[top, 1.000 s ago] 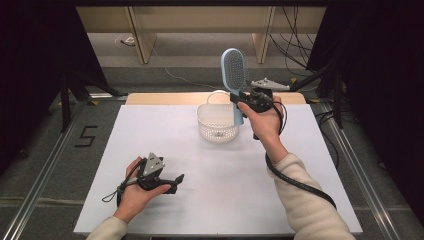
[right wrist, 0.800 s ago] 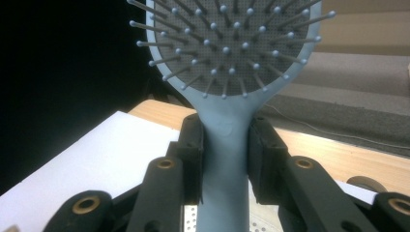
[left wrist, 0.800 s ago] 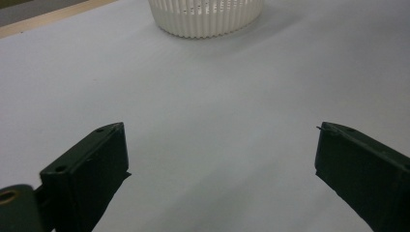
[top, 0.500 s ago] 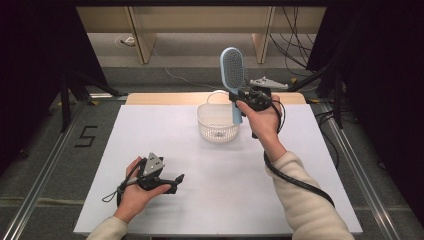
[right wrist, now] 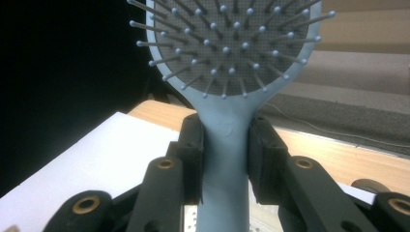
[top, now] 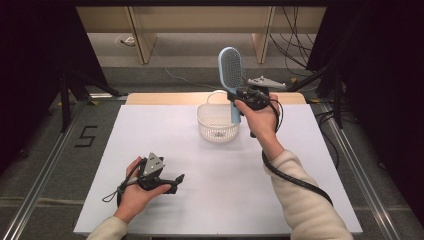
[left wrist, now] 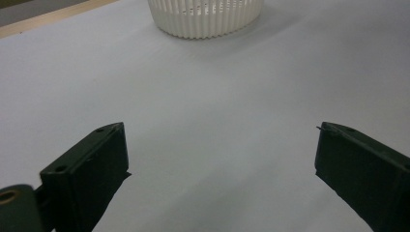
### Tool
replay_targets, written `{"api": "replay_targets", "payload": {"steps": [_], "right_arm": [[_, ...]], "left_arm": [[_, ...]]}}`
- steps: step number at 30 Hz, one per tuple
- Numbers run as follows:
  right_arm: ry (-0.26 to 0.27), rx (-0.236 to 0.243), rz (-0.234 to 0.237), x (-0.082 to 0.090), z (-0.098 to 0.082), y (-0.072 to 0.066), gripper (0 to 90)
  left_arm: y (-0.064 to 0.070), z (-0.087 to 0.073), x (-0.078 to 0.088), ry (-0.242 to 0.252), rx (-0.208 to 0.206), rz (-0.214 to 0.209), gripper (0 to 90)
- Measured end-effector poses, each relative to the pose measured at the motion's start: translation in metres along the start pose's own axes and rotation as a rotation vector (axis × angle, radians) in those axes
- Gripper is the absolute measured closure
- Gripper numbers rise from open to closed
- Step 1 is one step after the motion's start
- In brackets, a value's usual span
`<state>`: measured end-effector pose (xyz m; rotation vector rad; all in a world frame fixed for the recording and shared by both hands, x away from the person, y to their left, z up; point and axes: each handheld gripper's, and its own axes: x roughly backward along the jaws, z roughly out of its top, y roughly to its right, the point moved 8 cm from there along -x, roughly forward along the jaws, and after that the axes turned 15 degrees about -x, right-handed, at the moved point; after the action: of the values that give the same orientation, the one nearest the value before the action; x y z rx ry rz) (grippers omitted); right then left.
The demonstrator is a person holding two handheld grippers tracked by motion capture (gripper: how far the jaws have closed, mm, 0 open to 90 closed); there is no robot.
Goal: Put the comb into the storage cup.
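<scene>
The right gripper (top: 239, 98) is clamped on the handle of the light-blue plastic paddle hairbrush with ball-tipped bristles (top: 230, 67). The brush stands upright, its head raised above the far right rim of the round white slotted plastic basket (top: 217, 129). In the right gripper view the two black jaws press on both sides of the handle (right wrist: 226, 159) just below the brush head.

The step in hand appears to be placing the brush into the basket. For a clean placement, the handle end should be centred over the basket opening before lowering, and the grip released only once the brush rests inside.

The left gripper (top: 175, 181) rests near the front left of the white table surface (top: 320, 165), jaws wide apart and empty. The basket sits towards the far edge, well apart from the left hand; open surface lies to its left, right and near sides.
</scene>
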<state>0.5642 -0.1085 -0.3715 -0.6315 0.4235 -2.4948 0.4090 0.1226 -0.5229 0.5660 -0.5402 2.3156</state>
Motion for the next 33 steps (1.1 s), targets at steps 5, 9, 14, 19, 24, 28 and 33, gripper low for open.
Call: {"api": "replay_targets", "payload": {"steps": [5, 9, 14, 19, 24, 28, 33], "right_arm": [[0.0, -0.005, -0.002, -0.0012, 0.0006, 0.0009, 70.9], [0.0, -0.005, -0.005, -0.0019, 0.001, 0.0014, 70.9], [0.005, -0.011, -0.006, -0.0032, 0.0015, 0.0023, 70.9], [0.001, -0.014, -0.009, -0.0049, 0.0007, 0.0035, 70.8], [0.004, -0.016, -0.012, -0.0056, 0.001, 0.0051, 70.8], [0.007, -0.021, -0.016, -0.0058, 0.0024, 0.0066, 70.9], [0.01, -0.022, -0.021, -0.0063, 0.0035, 0.0081, 70.8]], "left_arm": [[0.0001, -0.0001, -0.0003, 0.0, 0.0, -0.001, 4.3], [0.0003, 0.0001, -0.0003, 0.0, -0.001, -0.002, 4.4], [0.0001, 0.0, -0.0002, 0.001, 0.0, -0.001, 4.4], [0.0006, 0.0001, -0.0003, -0.001, -0.002, -0.003, 4.4], [0.0006, 0.0, -0.0005, -0.001, -0.001, -0.003, 4.3], [0.0006, 0.0, -0.0005, -0.001, -0.001, -0.003, 4.3], [0.0007, 0.0, -0.0004, -0.001, -0.002, -0.004, 4.3]]}}
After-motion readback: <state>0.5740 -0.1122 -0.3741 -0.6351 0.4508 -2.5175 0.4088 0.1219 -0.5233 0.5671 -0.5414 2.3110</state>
